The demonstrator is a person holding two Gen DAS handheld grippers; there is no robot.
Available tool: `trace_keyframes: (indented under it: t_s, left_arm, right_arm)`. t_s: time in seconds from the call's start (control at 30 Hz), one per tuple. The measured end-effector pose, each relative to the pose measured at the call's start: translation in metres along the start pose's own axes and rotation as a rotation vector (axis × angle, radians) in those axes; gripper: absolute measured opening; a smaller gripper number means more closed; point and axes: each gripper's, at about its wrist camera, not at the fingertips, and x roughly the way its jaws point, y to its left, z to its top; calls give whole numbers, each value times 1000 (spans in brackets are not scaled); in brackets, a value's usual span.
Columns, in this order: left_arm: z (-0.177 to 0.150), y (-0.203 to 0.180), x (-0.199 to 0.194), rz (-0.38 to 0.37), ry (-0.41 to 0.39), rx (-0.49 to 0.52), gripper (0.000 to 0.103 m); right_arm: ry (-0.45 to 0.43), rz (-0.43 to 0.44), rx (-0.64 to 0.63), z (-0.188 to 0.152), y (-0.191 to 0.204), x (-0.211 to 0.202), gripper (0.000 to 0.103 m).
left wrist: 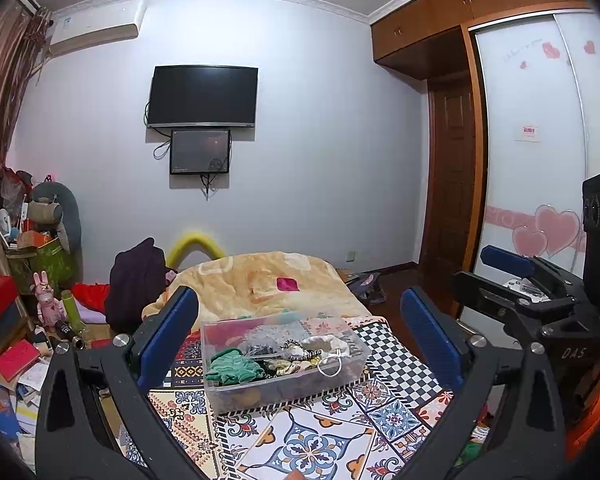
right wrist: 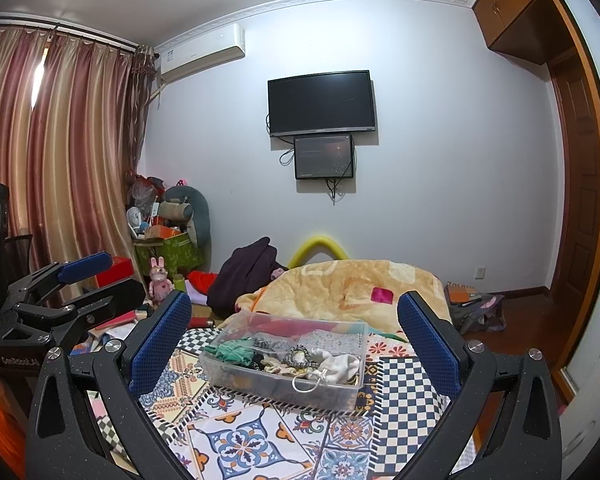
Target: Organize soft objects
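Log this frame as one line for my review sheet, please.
phase: pre-grasp | left tool: open, empty | right tool: open, empty | clear box: on patterned cloth, holds green fabric, white fabric

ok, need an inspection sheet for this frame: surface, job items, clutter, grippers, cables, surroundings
Surface: patterned patchwork cloth over a bed; beige blanket bunched at the far end.
Job's things: clear plastic bin on the cloth, holding a green fabric piece, white cloth, dark beads and other small items.
Clutter: dark garment, pink rabbit toy, boxes and papers beside the bed.
Grippers: left gripper open, empty, fingers either side of the bin in view; right gripper open, empty, likewise.
Cables: loose leads hang below the wall TV and small screen.
Surroundings: curtains, air conditioner, wooden wardrobe.
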Motion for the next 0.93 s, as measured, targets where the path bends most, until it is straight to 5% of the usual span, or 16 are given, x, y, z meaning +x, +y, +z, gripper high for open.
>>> trace_keyframes:
  t_s: [0.93]
  left_arm:
    - [-6, 7, 7, 6, 32, -31, 103]
  right_arm:
    - [14, 3, -19, -2, 2, 2, 103]
